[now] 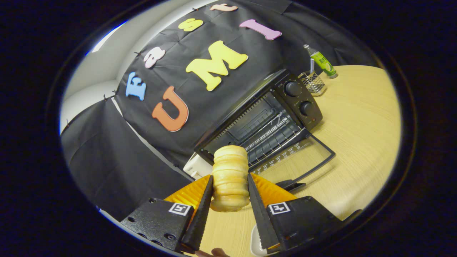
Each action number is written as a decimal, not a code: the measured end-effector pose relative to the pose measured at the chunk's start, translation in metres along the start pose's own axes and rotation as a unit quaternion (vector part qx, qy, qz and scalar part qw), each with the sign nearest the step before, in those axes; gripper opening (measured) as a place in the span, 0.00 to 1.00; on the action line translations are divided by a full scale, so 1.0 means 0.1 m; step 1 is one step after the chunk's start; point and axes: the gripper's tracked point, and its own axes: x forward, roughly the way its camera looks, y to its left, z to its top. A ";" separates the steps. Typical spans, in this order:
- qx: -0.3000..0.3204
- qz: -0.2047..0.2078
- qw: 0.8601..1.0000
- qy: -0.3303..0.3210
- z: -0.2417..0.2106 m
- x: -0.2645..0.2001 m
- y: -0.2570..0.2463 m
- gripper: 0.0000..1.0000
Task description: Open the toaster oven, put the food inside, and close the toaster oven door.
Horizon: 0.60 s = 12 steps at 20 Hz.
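1. While the tool (230, 189) hangs above the wooden counter (357, 142), its two fingers press on either side of one pale ridged bread roll (230, 176), so it is clenched on the food, which stands up between them and rises past their tips.
2. Just beyond the roll stands one black toaster oven (264, 117), its glass door (303, 157) folded down flat toward the counter, with the door's handle (291, 185) near the right finger.
3. Inside the open cavity one wire rack (271, 137) can be seen (its bars run across the opening), and nothing lies on it.
4. Two round knobs (292, 89) sit on the oven's control panel, one above the other, at the side away from the booth wall's corner.
5. Between the roll and the open mouth of the oven there is only the lowered door; nothing else stands in that stretch.
6. A white block (196, 166) (what it is cannot be told) rests against the oven's near corner, just beside the left finger's side of the roll.
7. Well beyond the oven, at the far edge of the counter, are one small wire basket (313, 82) and one green bottle (323, 62), close beside each other.
8. Under the tool, the rim of one white dish (254, 242) peeks out on the counter, and fingertips of a hand (219, 252) appear beside it.
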 end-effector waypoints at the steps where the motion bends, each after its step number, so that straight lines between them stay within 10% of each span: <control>1: 0.002 -0.006 1.000 0.003 0.04 0.07 -0.06 0.65; 12: 0.013 -0.035 0.999 -0.022 0.34 0.89 -0.54 0.65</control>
